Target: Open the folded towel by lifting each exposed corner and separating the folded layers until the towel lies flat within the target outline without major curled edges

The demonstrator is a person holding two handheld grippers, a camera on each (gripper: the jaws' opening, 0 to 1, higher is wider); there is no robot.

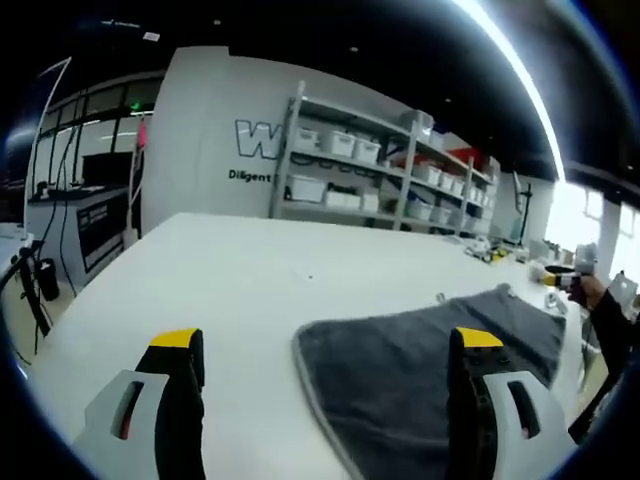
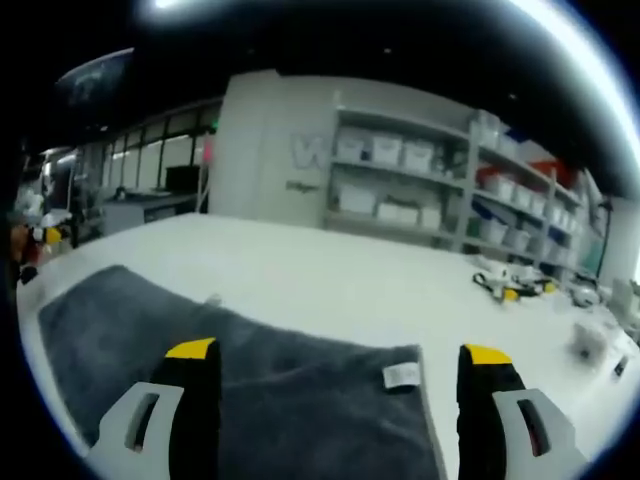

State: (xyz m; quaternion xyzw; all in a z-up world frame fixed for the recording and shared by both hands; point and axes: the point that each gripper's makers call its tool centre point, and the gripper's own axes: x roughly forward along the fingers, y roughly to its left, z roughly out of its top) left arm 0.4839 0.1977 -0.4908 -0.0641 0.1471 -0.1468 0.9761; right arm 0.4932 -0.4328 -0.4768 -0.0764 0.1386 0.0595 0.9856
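With both grippers' jaws wide and empty above the table (image 1: pixel 220 290), judge grey towel (image 1: pixel 420 370) soft, limp, light: pinch near the labelled right corner (image 2: pixel 402 375).

A white table (image 1: pixel 220 290) is seen before metal shelving (image 1: pixel 385 170) stocked with white bins (image 2: pixel 400 155). Small tools (image 2: pixel 505 285) are scattered along the table's far edge.

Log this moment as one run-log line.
left gripper: open, holds nothing | right gripper: open, holds nothing | grey towel: on white table, white tag showing | target outline: not discernible
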